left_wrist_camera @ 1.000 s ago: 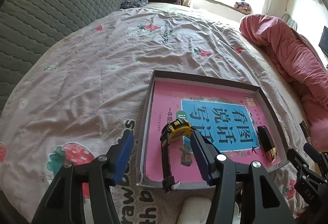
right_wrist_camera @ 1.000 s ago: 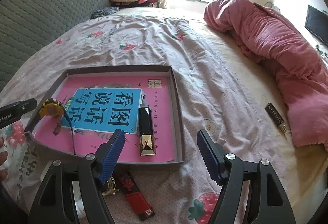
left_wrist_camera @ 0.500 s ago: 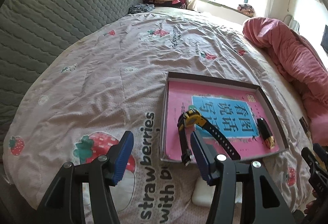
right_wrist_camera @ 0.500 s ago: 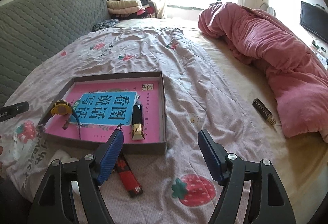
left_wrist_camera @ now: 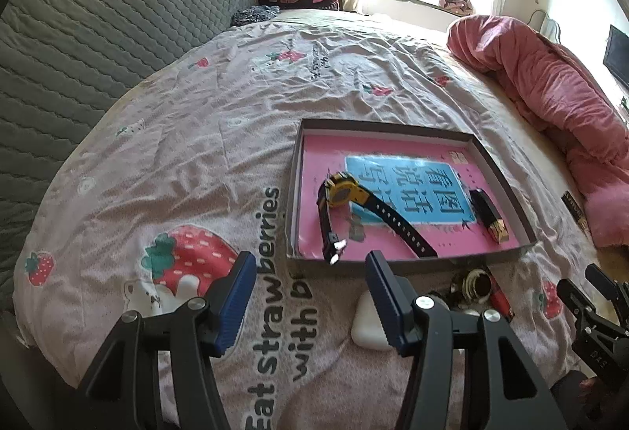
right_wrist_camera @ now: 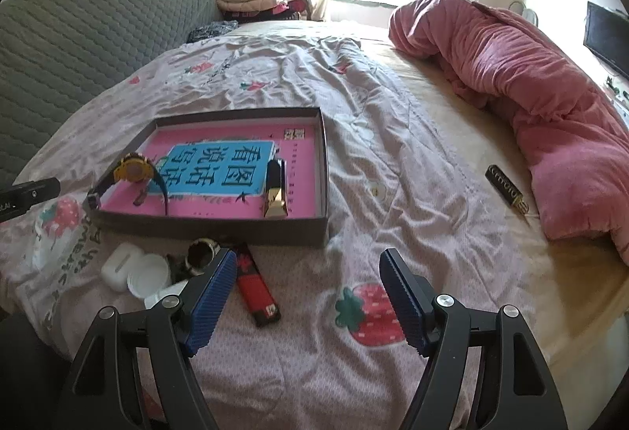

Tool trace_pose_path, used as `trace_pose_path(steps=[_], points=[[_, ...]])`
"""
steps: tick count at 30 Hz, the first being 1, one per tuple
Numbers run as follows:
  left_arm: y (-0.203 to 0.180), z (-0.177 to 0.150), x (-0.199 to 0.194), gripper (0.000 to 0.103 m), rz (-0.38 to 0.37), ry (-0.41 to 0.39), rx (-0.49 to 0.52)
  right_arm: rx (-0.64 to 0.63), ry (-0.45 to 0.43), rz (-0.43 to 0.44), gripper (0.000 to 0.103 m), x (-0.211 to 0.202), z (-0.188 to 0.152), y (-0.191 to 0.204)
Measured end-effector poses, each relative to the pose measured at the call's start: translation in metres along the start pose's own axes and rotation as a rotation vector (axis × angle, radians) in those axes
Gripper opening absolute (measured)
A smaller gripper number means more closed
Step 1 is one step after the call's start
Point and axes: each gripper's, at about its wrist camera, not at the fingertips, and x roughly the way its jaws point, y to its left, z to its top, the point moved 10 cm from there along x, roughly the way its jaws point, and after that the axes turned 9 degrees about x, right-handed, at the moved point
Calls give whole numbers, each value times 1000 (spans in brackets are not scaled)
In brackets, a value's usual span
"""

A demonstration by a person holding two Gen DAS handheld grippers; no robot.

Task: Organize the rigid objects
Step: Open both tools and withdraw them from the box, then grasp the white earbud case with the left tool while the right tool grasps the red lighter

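- The left gripper point(left_wrist_camera: 310, 296) has its blue fingers point(left_wrist_camera: 236, 296) wide apart, and nothing is between them.
- The right gripper point(right_wrist_camera: 308, 302) has its fingers point(right_wrist_camera: 210, 298) wide apart too, and they hold nothing.
- A second ago both grippers were close over the tray point(right_wrist_camera: 220, 225). Now both have pulled back toward the near edge of the bed point(left_wrist_camera: 165, 154), so the tray looks smaller and farther off.
- The watch point(left_wrist_camera: 342, 190) lies inside the tray on the pink book point(right_wrist_camera: 298, 194). It has a yellow face and a black strap. Its place in the tray has not changed while the left gripper backed away from it.
- The small black and gold case point(right_wrist_camera: 275, 190) lies in the tray as well, near the right side.
- It looks like those two things are done, and the hands are free for the next ones.
- More things wait on the bed just in front of the tray: a red and black lighter point(right_wrist_camera: 255, 288), a white case point(right_wrist_camera: 122, 264), a white round lid point(right_wrist_camera: 151, 274) and a small dark ring-shaped thing point(right_wrist_camera: 200, 253).
- The lighter lies just beside the right gripper's left finger, so it may be the easy one to pick up next.
- A black and gold stick point(right_wrist_camera: 507, 190) lies well apart, near the pink blanket point(right_wrist_camera: 530, 83). It is the farthest thing to reach.
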Motion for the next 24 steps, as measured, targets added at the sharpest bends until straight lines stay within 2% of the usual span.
trace_pose_path(steps=[7, 13, 24], points=[[-11, -27, 3, 57, -17, 49, 37, -8, 52, 5, 76, 6, -20, 3], [-23, -65, 24, 57, -29, 147, 84, -24, 74, 4, 76, 13, -29, 8], [-54, -80, 56, 57, -96, 195, 109, -57, 143, 1, 76, 39, -52, 14]])
